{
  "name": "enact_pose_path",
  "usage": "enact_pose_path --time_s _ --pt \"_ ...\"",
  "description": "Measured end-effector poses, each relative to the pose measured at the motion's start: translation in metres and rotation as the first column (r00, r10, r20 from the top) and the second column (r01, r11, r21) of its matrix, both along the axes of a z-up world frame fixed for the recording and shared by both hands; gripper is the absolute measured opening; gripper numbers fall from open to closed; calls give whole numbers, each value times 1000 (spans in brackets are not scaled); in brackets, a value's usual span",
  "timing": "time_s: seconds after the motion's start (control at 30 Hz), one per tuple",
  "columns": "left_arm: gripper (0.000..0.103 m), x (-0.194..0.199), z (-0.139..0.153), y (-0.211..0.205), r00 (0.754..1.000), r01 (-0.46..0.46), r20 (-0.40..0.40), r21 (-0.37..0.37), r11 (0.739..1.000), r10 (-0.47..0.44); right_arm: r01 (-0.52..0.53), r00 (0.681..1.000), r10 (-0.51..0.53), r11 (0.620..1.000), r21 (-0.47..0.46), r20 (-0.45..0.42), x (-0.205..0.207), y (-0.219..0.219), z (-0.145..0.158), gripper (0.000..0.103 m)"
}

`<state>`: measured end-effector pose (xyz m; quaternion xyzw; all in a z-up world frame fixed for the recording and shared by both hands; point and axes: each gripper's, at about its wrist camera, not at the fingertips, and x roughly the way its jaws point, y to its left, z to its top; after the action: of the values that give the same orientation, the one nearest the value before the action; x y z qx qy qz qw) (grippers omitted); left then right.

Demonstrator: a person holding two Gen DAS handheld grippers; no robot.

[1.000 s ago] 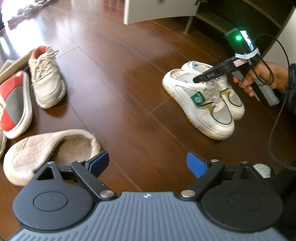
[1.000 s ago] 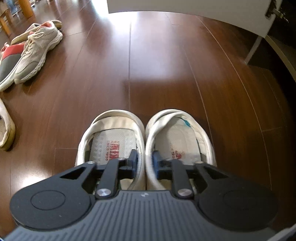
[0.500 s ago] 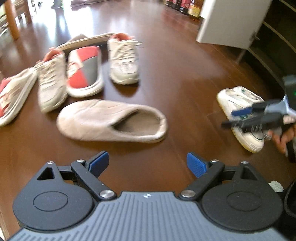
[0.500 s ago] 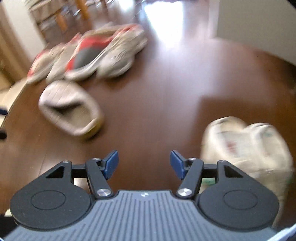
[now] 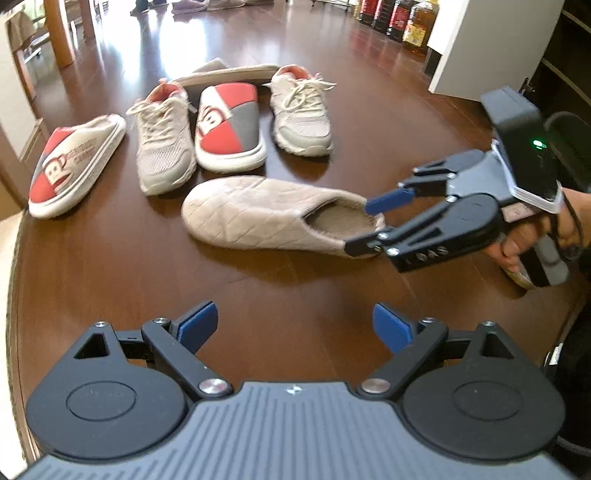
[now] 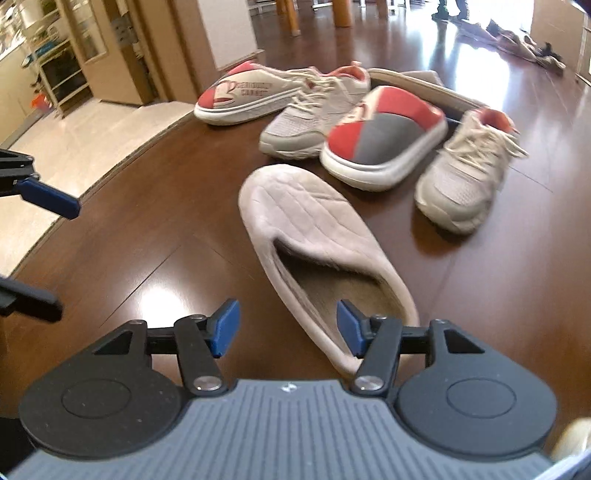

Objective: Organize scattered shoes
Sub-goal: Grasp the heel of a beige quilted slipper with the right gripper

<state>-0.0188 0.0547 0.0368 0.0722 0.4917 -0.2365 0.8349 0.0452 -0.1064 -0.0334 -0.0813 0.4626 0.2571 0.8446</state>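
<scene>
Change since a second ago: right gripper [image 6: 282, 326] has let go of the white pair and moved to the beige slipper [image 5: 273, 212]; that pair is gone from both views.

Left gripper [image 5: 291, 325]: jaws spread, empty, over bare floor [image 5: 295, 280], near side.

Right gripper: jaws spread around the slipper's heel rim, one finger over the opening, not pinching.

Beige slipper: quilted, fuzzy lining, on its sole, toe pointing left.

Beyond, left to right: red-grey slipper [image 5: 74, 162], sneaker [image 5: 162, 147], second red-grey slipper [image 5: 229, 125], second sneaker [image 5: 299, 110]. Flat sole [image 5: 229, 74] behind them.

Far right: bottles [image 5: 399, 22], white door [image 5: 476, 44].
</scene>
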Motion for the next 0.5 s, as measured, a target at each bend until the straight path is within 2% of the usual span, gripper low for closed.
enact_pose_path --time_s 0.1,0.23,0.33,0.5 --pt "93 -1 -1 7 1000 -9 -1 -5 1000 8 -36 998 39 997 -64 39 12 30 -8 52" --pt "93 -3 -2 15 1000 -20 -4 -12 1000 20 -57 998 60 993 -100 26 27 54 -19 51" --pt "93 -1 -4 18 1000 -27 -5 -20 999 26 -54 998 56 995 -86 21 26 54 -17 55" --pt "93 17 -8 3 1000 -5 0 2 1000 5 -27 1000 26 997 -69 -11 27 34 -13 56"
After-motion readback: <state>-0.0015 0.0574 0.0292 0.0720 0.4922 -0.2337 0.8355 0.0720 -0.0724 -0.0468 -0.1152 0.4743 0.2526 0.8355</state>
